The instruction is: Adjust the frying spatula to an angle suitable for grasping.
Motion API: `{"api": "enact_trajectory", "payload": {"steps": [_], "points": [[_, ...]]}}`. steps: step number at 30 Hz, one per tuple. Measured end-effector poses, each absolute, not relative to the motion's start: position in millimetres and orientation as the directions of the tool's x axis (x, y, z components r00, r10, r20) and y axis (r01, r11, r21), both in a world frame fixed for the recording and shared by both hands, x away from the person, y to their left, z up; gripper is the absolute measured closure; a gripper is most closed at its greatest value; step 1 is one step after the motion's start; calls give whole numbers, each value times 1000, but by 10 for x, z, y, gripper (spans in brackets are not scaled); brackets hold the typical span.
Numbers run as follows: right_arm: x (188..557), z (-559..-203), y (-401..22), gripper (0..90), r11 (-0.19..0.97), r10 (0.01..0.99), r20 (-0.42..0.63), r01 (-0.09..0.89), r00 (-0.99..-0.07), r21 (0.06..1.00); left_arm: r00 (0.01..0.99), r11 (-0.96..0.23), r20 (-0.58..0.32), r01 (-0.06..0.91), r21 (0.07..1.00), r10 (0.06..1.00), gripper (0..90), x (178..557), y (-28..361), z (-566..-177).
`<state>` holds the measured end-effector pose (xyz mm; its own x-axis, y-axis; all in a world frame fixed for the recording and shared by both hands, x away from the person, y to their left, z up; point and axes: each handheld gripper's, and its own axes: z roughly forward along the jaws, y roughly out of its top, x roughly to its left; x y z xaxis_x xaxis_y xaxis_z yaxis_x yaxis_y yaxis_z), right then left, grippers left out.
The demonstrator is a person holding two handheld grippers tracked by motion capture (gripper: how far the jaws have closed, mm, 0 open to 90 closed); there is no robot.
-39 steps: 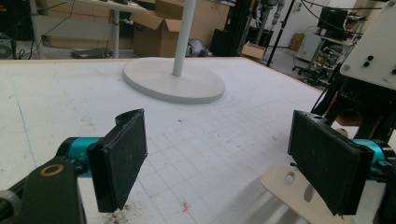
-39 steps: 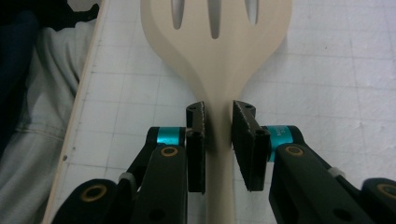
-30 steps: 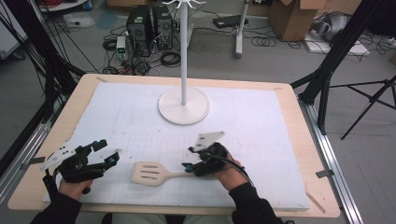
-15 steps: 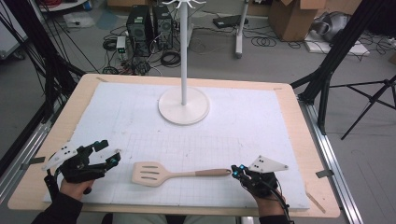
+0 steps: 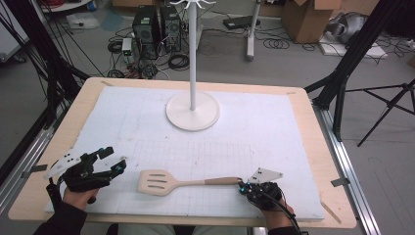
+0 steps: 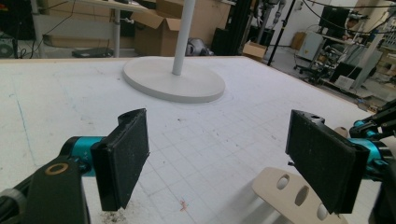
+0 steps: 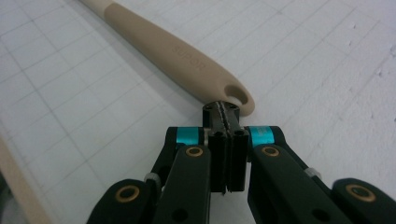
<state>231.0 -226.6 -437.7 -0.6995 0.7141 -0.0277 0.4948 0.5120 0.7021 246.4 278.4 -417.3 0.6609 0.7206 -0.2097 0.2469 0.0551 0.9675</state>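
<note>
Spatula (image 5: 183,182) first: it lies flat on the white gridded mat (image 5: 244,127) near the person's edge of the counter (image 5: 313,122), slotted blade toward the left, handle running right. That layout puts the hanging hole at the handle's end straight in front of the right hand-held gripper (image 5: 243,185). In the right gripper view the jaws have just closed and now stand pressed together with nothing between them, their tips just at the rim of the handle end (image 7: 233,95). Whether they touch the handle or stop a hair short I cannot tell. Shut tips at that spot look suited to nudging or pinning the handle rather than clamping it, though that is only a judgement.

The left hand-held gripper (image 5: 111,159) hangs just left of the blade, jaws wide apart and empty; in its own view the blade (image 6: 292,196) peeks in at the bottom, partly behind the right jaw pad.

Farther back stands a white stand (image 5: 192,105) with a round base, likely where the spatula is meant to hang. Its top is cut off by the frame, so only the tips of its hooks can be made out.
</note>
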Motion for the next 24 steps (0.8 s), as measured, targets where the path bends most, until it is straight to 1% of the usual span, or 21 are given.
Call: {"api": "enact_trajectory", "payload": {"steps": [6, 8, 11, 13, 17, 20, 24], "points": [[2457, -4360, -2251, 900, 501, 718, -34, 483, -695, 719, 663, 50, -206, 246, 968, 720, 222, 2465, 2766, -4171], [2495, -4366, -2253, 900, 490, 718, -17, 488, -696, 722, 665, 49, -205, 246, 968, 718, 228, 2460, 2762, -4168], [2477, -4382, -2258, 900, 493, 707, 15, 508, -707, 707, 665, 52, -206, 244, 968, 717, 231, 2457, 2763, -4165], [2445, -4379, -2247, 900, 499, 703, 18, 511, -711, 700, 665, 51, -205, 244, 968, 718, 231, 2460, 2769, -4166], [2477, -4374, -2213, 900, 513, 708, -9, 505, -706, 694, 665, 50, -204, 243, 969, 718, 232, 2454, 2765, -4162], [2508, -4357, -2161, 900, 540, 712, -75, 476, -698, 694, 666, 51, -205, 243, 969, 717, 236, 2455, 2750, -4161], [2574, -4346, -2122, 900, 552, 711, -113, 450, -694, 702, 670, 45, -206, 249, 967, 713, 241, 2456, 2733, -4162]]}}
